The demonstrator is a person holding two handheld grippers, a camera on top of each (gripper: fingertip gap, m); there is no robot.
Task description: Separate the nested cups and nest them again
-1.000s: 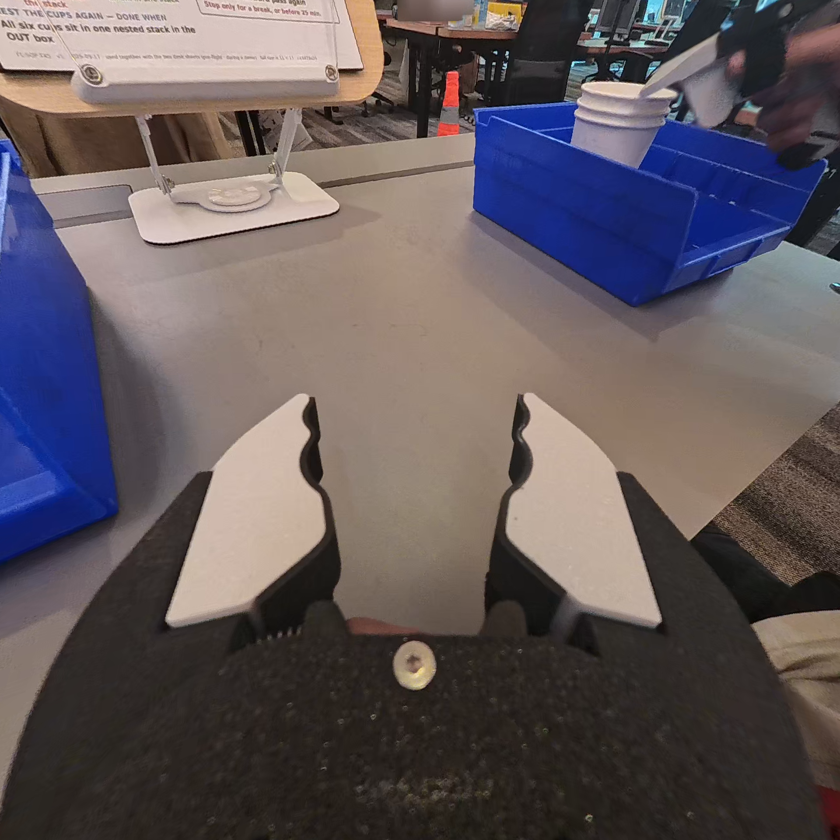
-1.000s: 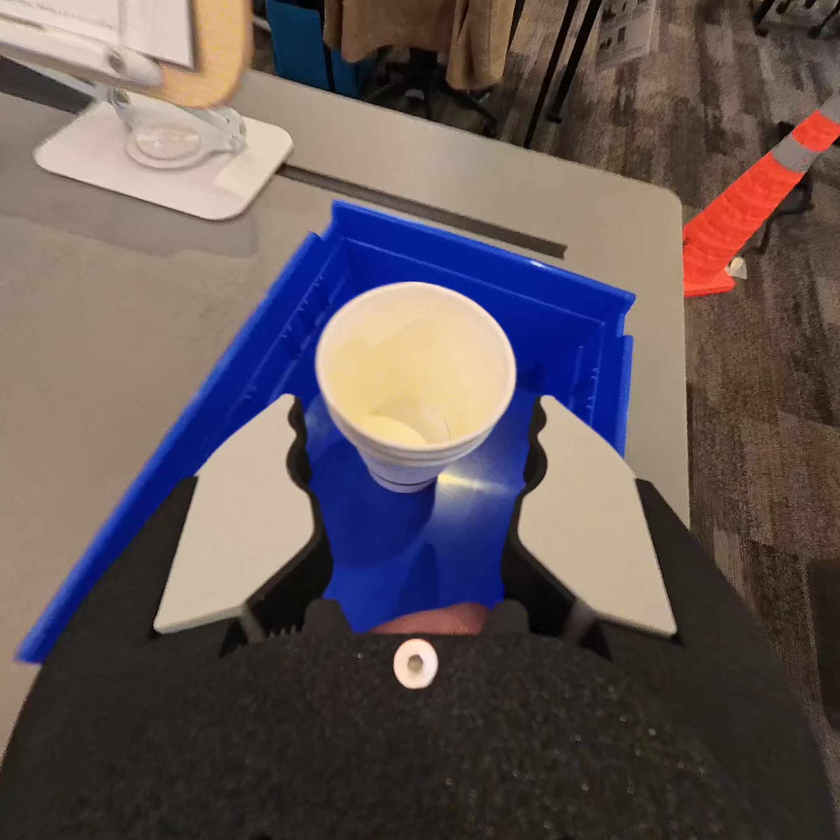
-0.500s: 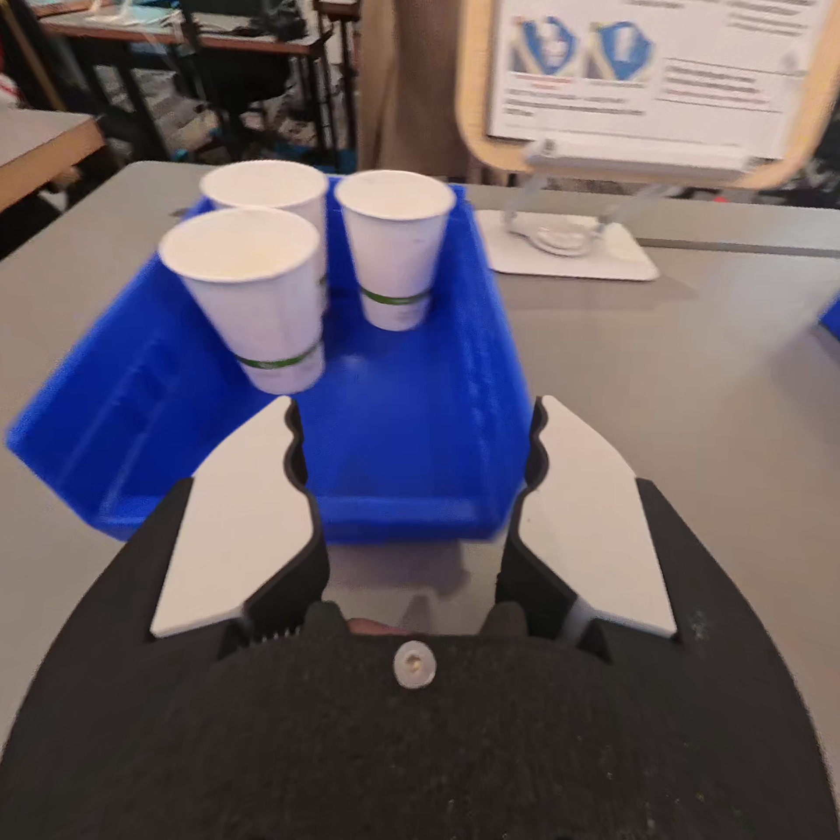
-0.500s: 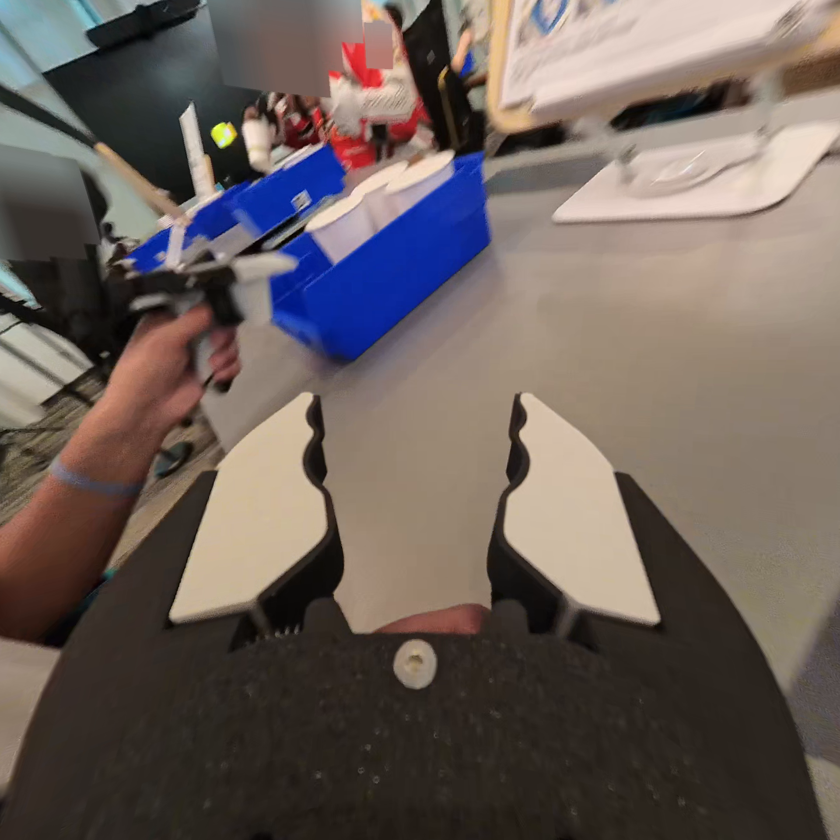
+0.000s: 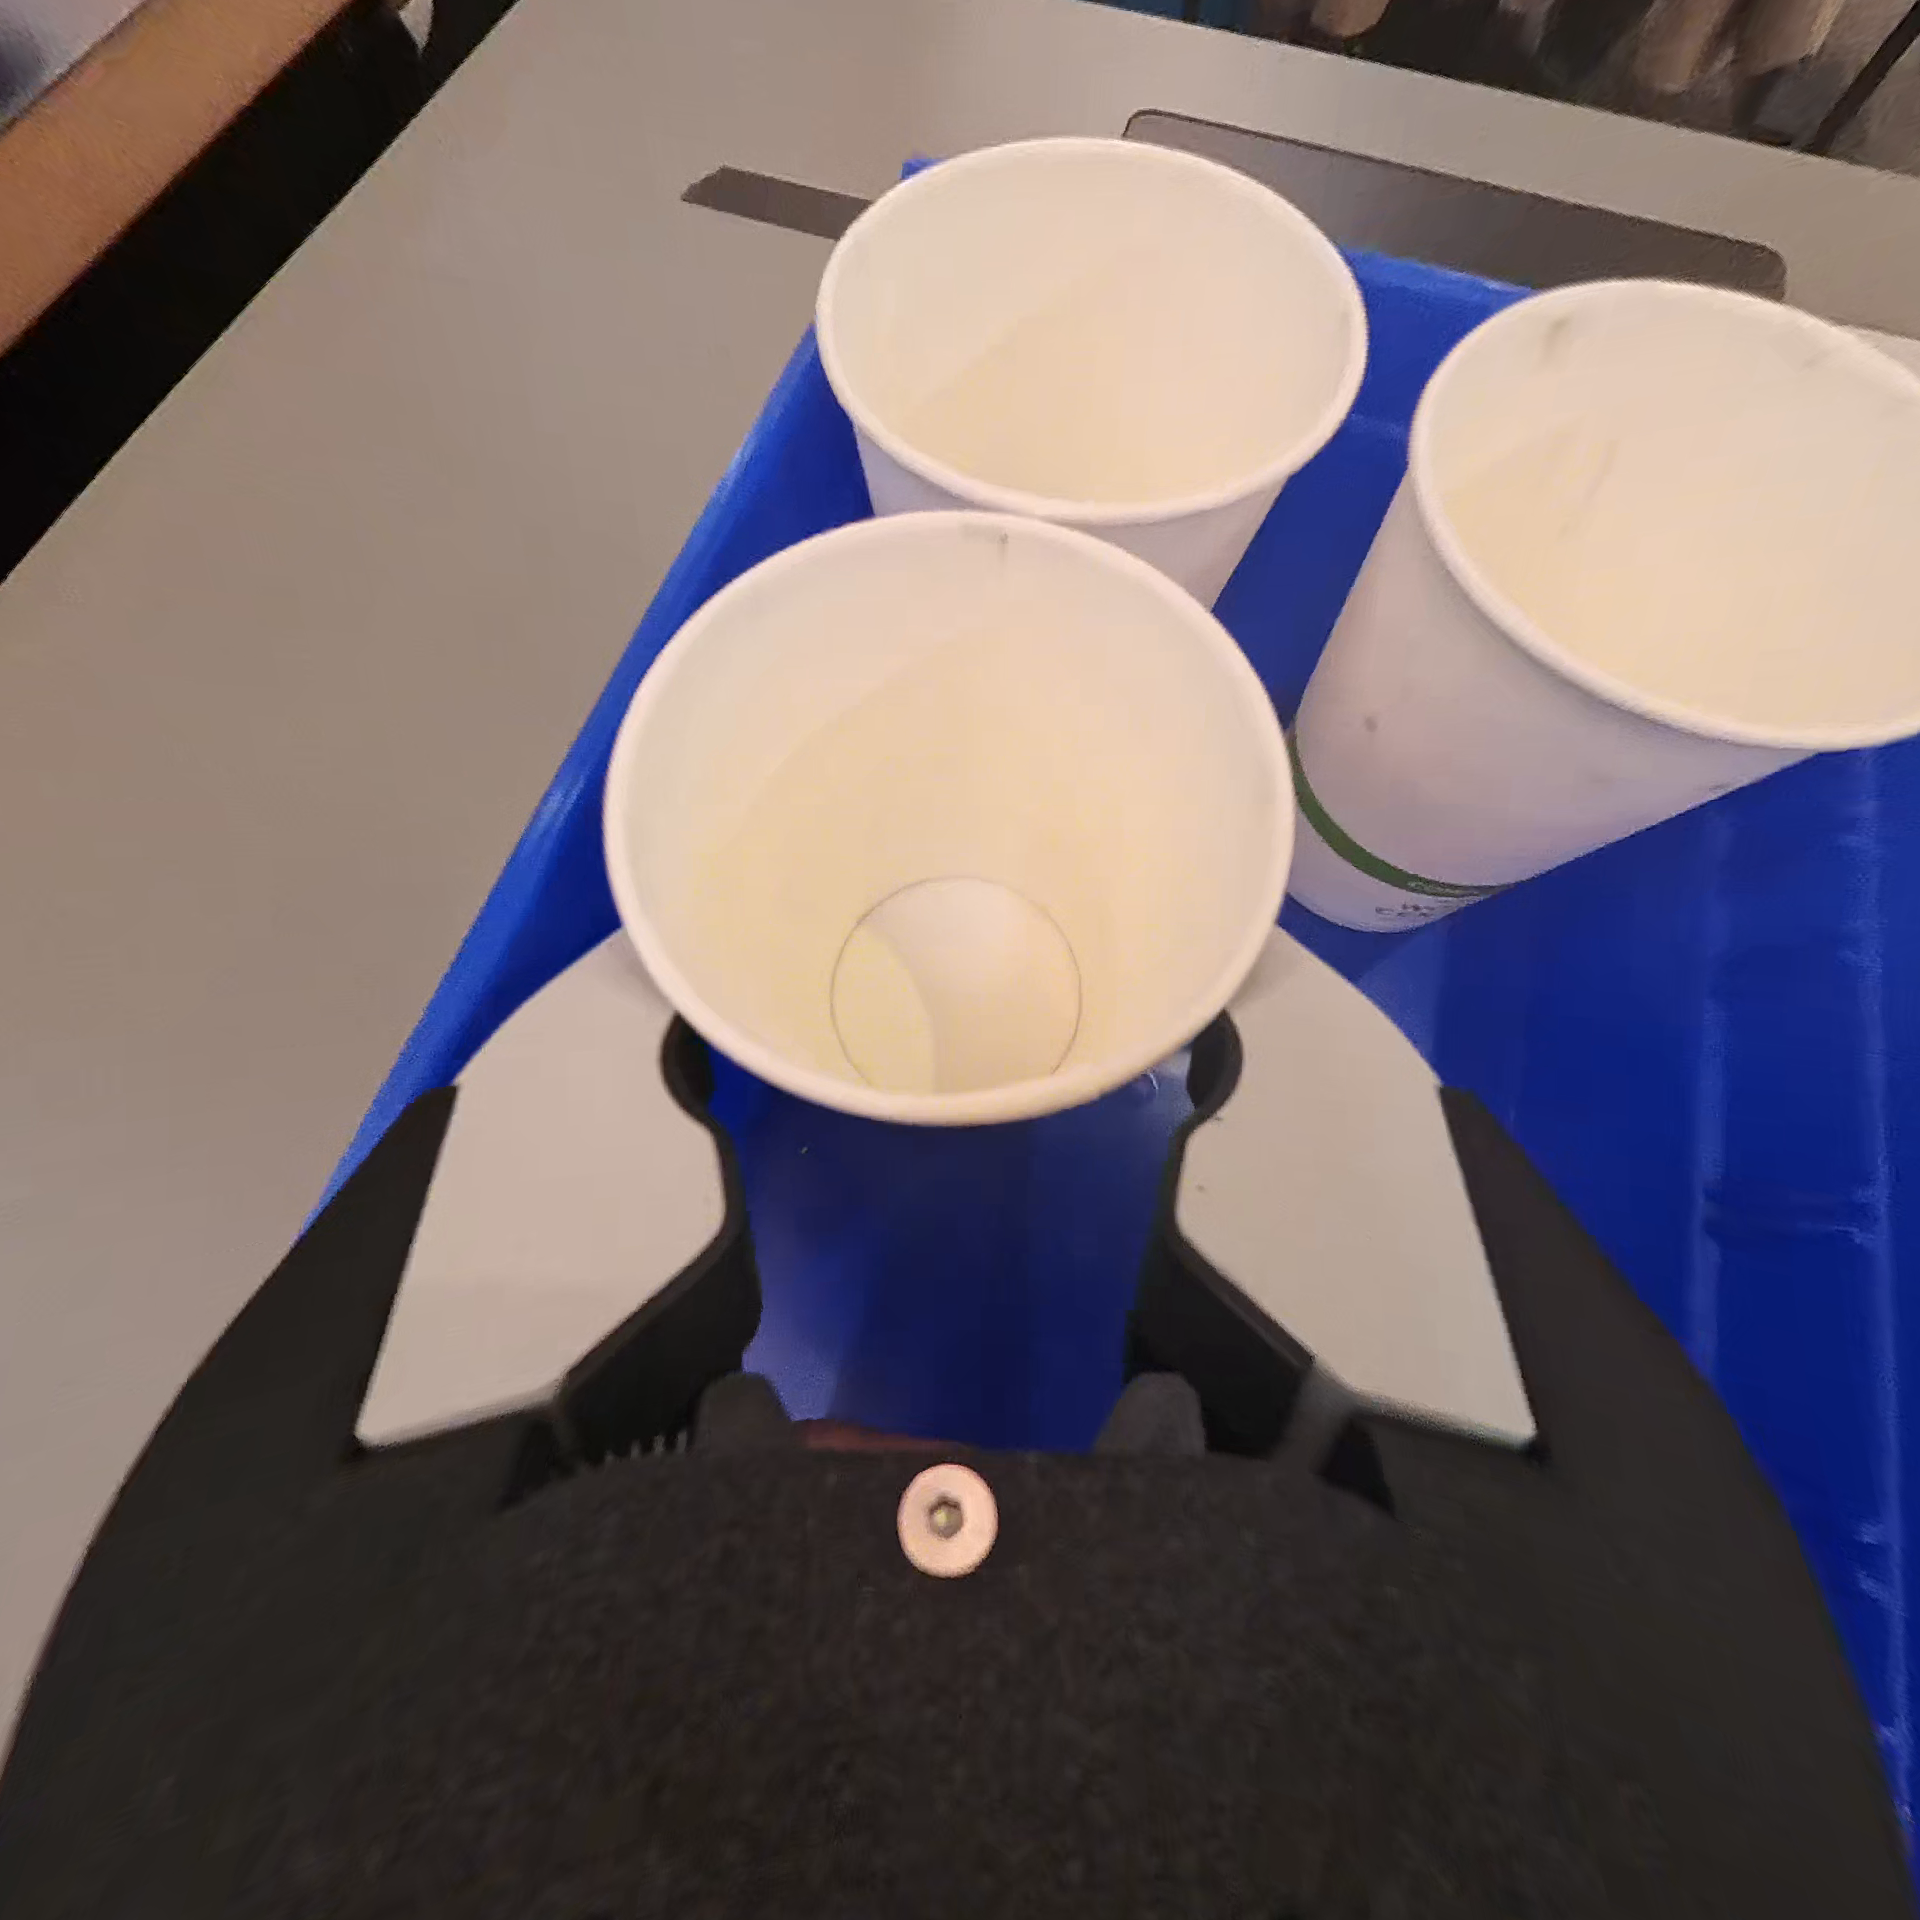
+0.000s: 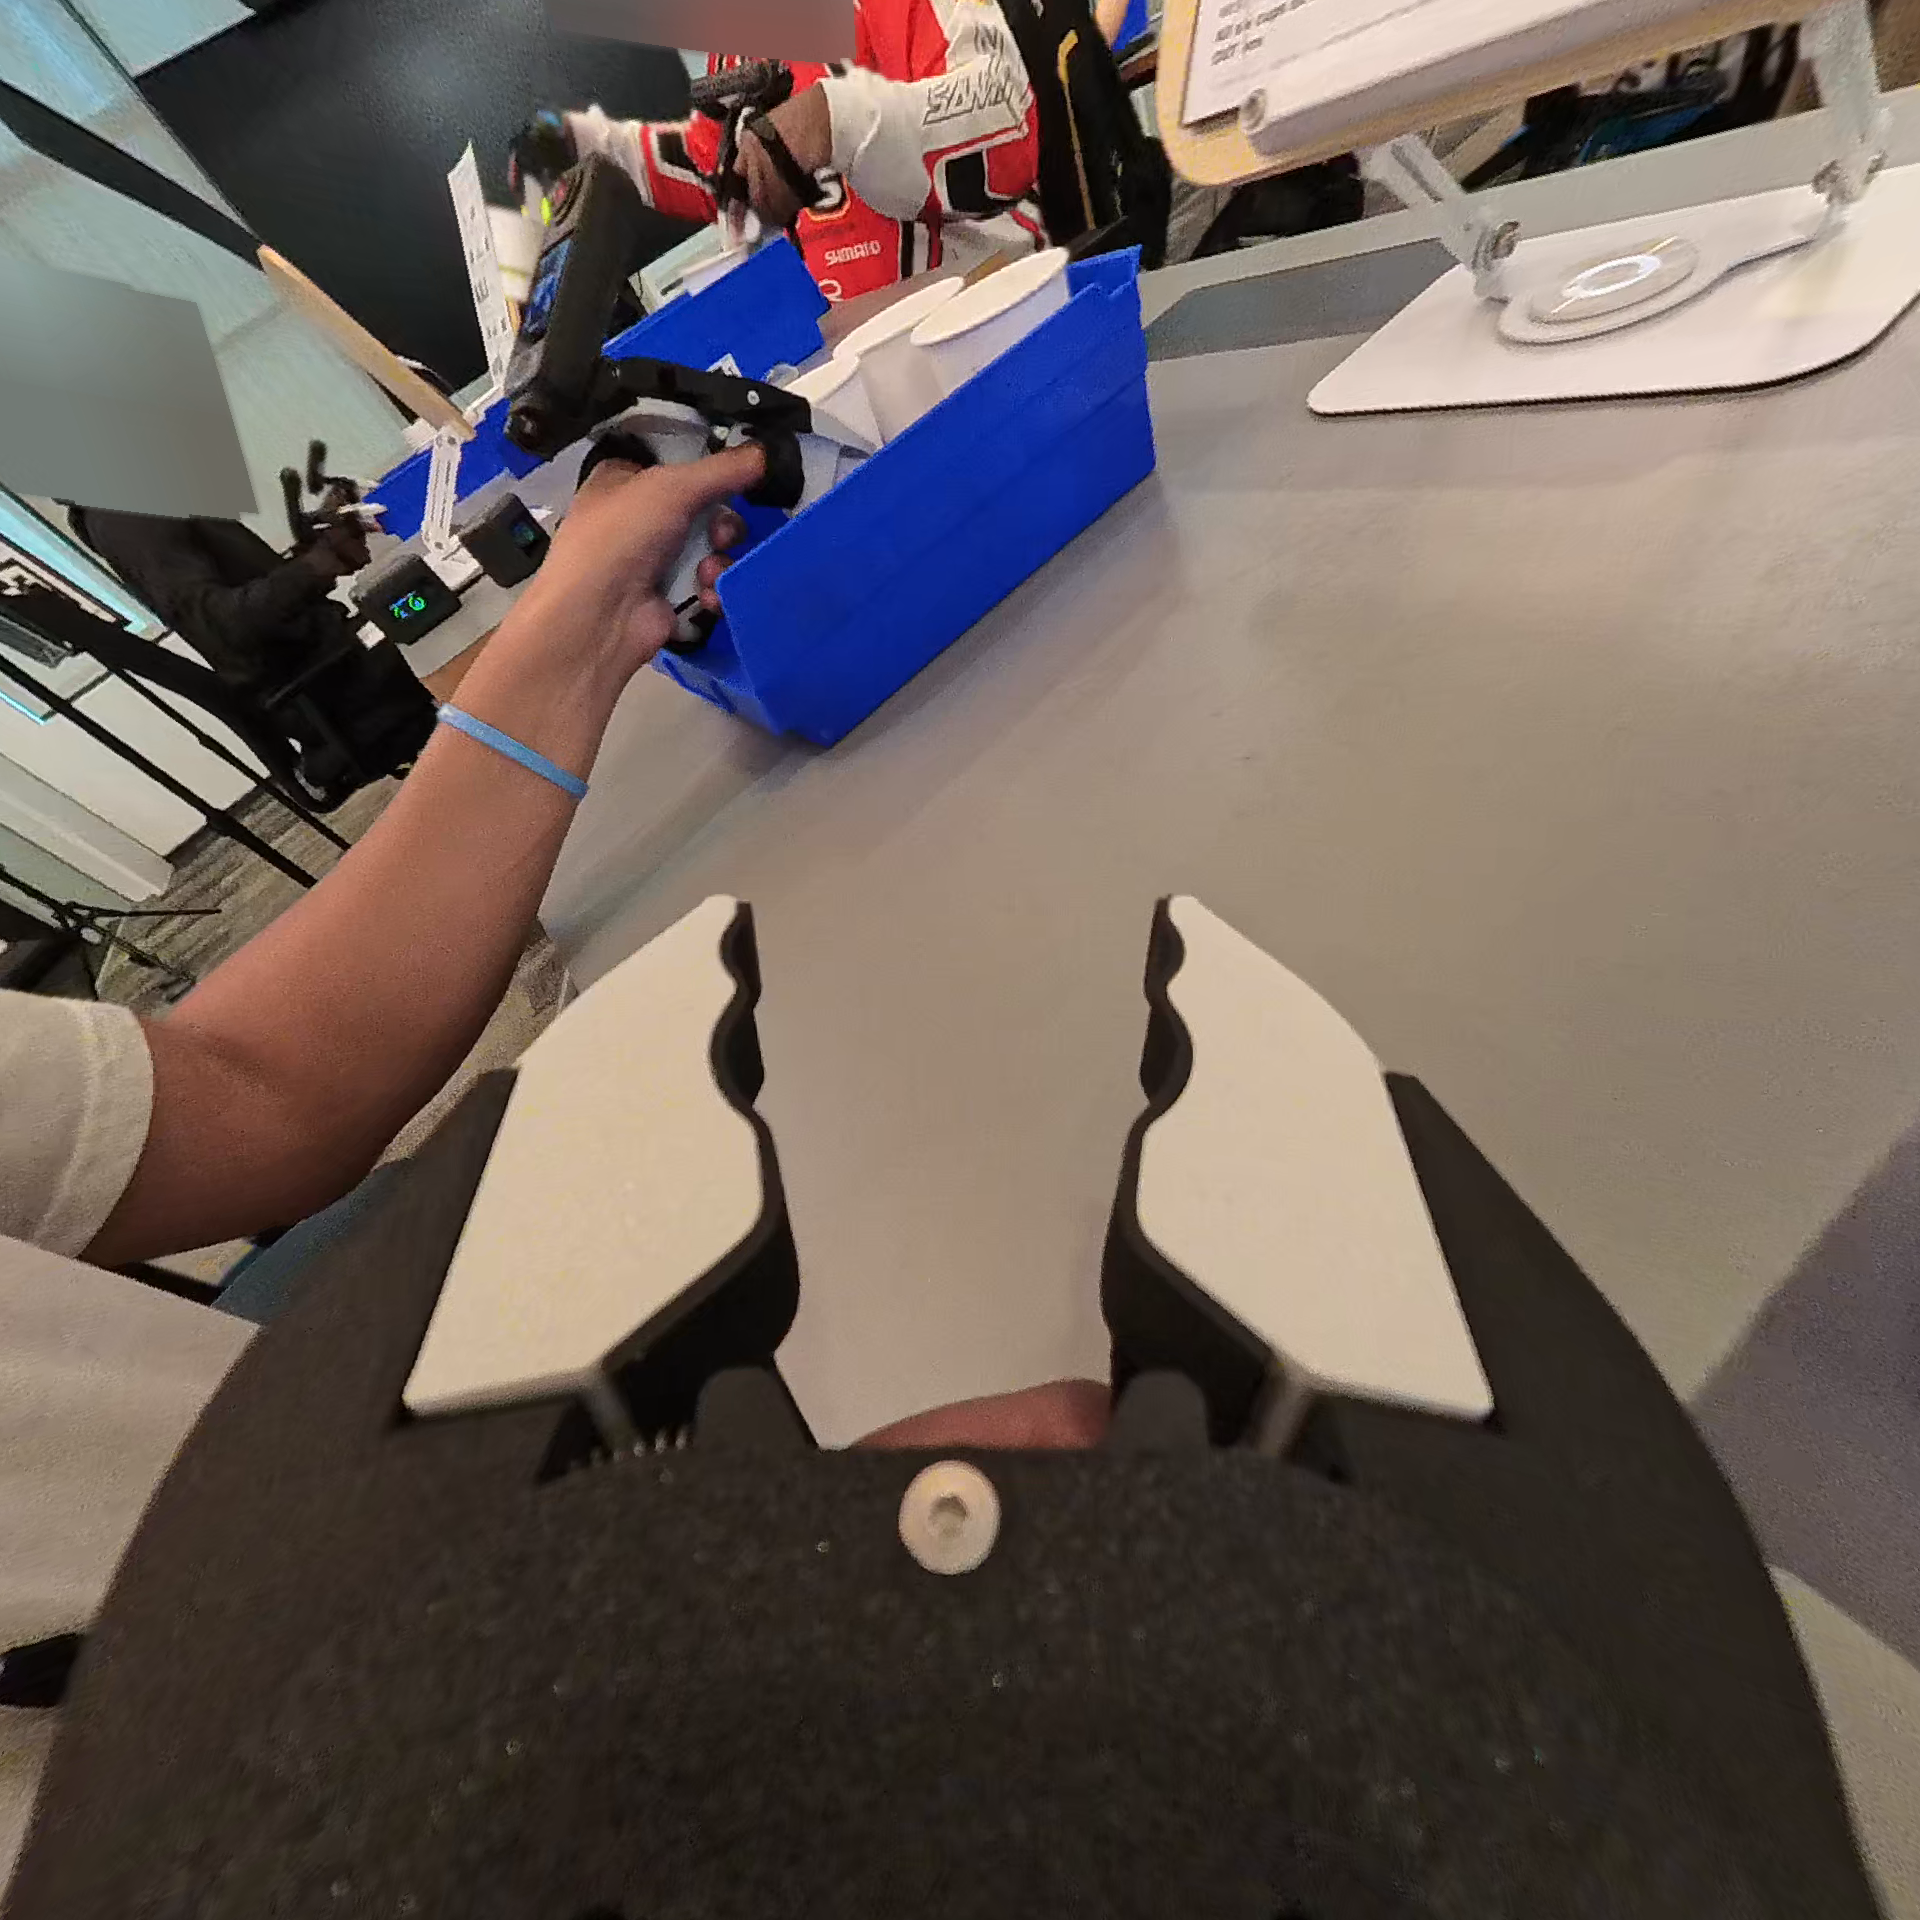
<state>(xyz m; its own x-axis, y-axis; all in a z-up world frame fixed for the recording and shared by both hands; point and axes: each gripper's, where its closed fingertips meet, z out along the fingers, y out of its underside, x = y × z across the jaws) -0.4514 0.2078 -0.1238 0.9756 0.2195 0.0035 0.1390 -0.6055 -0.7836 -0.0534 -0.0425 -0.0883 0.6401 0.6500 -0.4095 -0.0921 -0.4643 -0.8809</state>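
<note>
Three white paper cups stand apart in a blue bin (image 5: pixel 1610 1143): a near cup (image 5: pixel 951 727), a back cup (image 5: pixel 1091 332) and a right cup (image 5: pixel 1662 520) with a green band. My left gripper (image 5: pixel 951 1039) is open, with a finger on each side of the near cup; the cup's rim hides the fingertips. My right gripper (image 6: pixel 951 935) is open and empty above the bare grey table. The right wrist view shows the bin (image 6: pixel 935 520), the cups (image 6: pixel 987 312) and the hand-held left gripper (image 6: pixel 727 405) from the side.
A white stand (image 6: pixel 1621 291) holding a sign board is at the back of the grey table (image 5: pixel 260 623). A forearm (image 6: pixel 364 987) reaches across at the left. Other people and another blue bin (image 6: pixel 717 312) are beyond the table's far edge.
My left gripper swung from the bare table to the bin and came down over the near cup. My right gripper turned away from the bin with the nested stack to the table's middle.
</note>
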